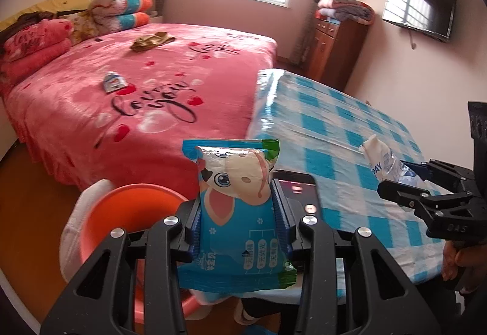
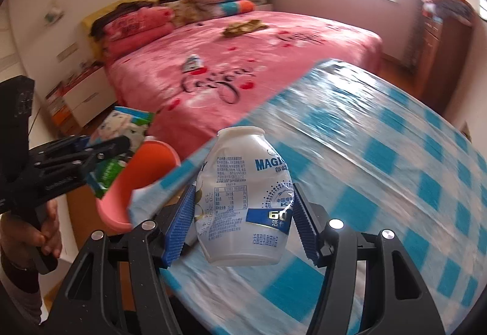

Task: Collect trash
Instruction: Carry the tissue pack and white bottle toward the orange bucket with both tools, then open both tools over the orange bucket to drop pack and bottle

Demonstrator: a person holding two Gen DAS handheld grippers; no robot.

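Note:
My left gripper is shut on a blue snack wrapper with a cartoon cow, held upright beside the orange bin, which sits lower left with a white liner. My right gripper is shut on a crumpled white plastic bottle above the blue checked table. The right gripper and bottle also show in the left wrist view. The left gripper and wrapper show in the right wrist view, over the orange bin. A small wrapper and a brown crumpled wrapper lie on the pink bed.
A phone lies on the table edge behind the left gripper. A wooden cabinet with folded blankets stands at the far wall, a TV hangs on the right wall. Pillows and quilts are piled at the bed's head.

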